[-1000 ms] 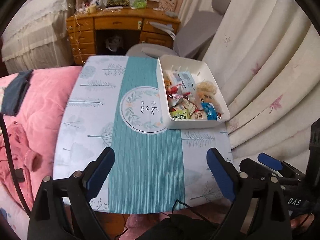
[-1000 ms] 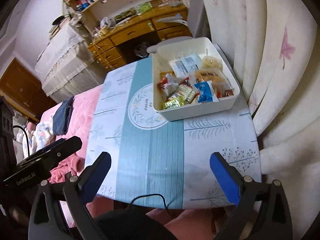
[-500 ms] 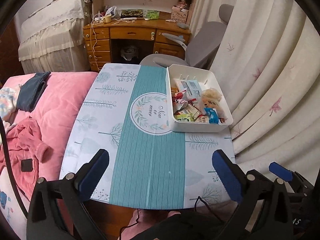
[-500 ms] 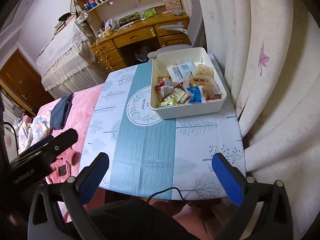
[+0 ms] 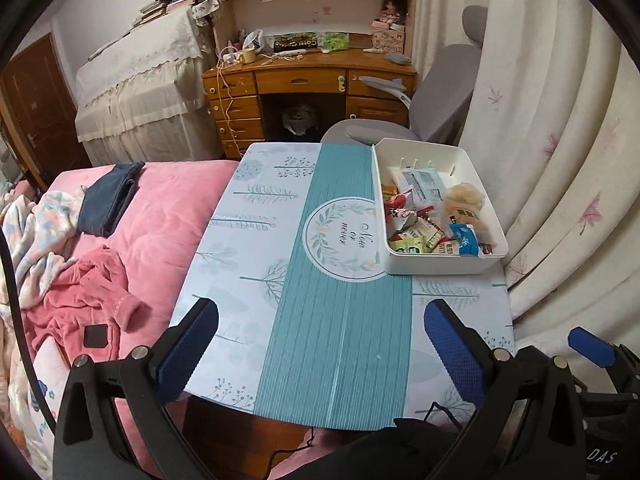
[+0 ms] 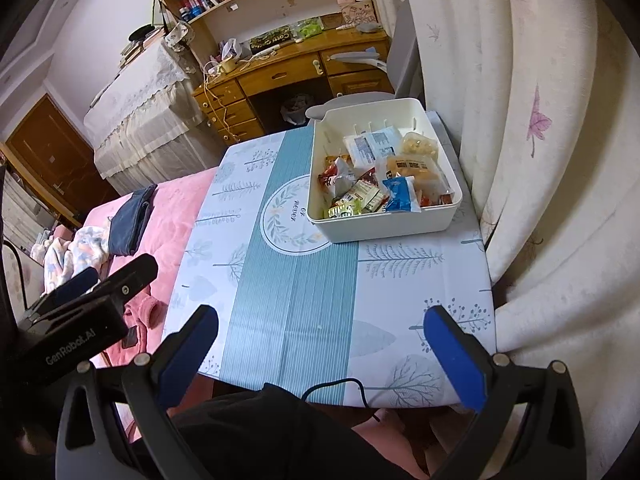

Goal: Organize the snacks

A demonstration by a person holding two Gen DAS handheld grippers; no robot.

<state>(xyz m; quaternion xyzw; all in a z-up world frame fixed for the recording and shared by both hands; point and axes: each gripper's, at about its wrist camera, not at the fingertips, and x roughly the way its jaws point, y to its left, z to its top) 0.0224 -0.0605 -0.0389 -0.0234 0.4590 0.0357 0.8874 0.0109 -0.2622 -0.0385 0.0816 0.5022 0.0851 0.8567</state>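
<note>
While my left gripper (image 5: 320, 344) and my right gripper (image 6: 320, 344) hang above the near edge of the table (image 5: 248, 280), both stand spread wide with nothing between their blue pads. At the table's far right corner, beside the curtain (image 6: 520, 160), sits the white bin (image 5: 440, 264), holding the snacks (image 5: 432, 216) in a loose pile: packets in white, red, green, blue and pale yellow. A pink bedspread (image 5: 160, 216) borders the table's left side.

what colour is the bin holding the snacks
White, or slightly off-white: the bin shows best in the right wrist view.
</note>
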